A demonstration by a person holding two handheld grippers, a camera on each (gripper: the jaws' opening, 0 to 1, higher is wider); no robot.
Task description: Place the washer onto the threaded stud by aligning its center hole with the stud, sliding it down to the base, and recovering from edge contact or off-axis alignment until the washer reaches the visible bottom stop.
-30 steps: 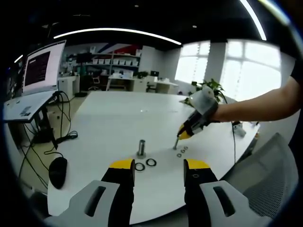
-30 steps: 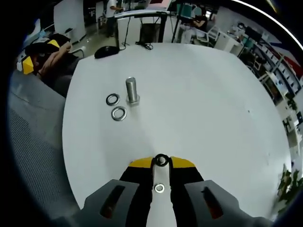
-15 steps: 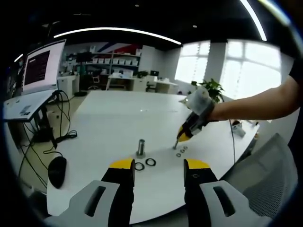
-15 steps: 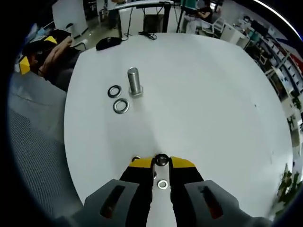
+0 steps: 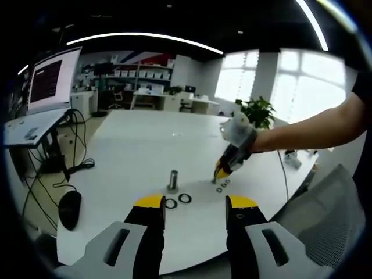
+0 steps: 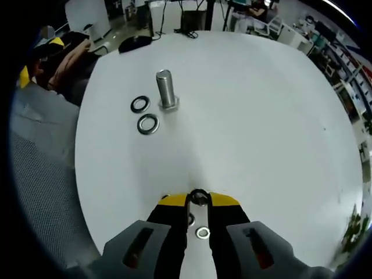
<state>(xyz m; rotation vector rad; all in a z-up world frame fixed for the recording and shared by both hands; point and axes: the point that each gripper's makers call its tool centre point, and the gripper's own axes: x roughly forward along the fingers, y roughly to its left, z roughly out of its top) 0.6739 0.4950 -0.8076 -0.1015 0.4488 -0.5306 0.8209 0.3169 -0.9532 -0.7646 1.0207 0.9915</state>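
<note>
Right gripper [image 6: 198, 199] low over the white counter [image 6: 261, 116], near its edge; yellow-tipped fingers [image 6: 172, 201] drawn narrow and pinched on a dark washer [image 6: 199, 196], held on edge between the tips. Under the fingers, on the counter: a silver washer [image 6: 203, 233] lying flat, and part of another just beside it, mostly hidden by the left finger.

Threaded stud [image 6: 165, 89] upright on its hex base, well apart from the held washer, toward the far side of the counter; shank bare, nothing on it. Just beside the stud's base, two loose rings lying flat: a black washer [image 6: 139, 104] and a grey washer [image 6: 147, 124], close together, not touching the stud.

From the left gripper view: left gripper [image 5: 195, 203] hanging short of the counter edge, fingers spread wide, nothing between them. Stud [image 5: 173, 181] seen beyond the fingertips, with the two loose washers at its foot. Right gripper [image 5: 222, 170] coming in from the right on a bare forearm [image 5: 314, 129], tip pointing down at the counter beside a small cluster of rings [image 5: 222, 185]. Computer mouse [image 5: 69, 210] at the counter's near left edge; monitor [image 5: 52, 81] on a desk further left; mesh chair back [image 6: 40, 192] below the counter edge.
</note>
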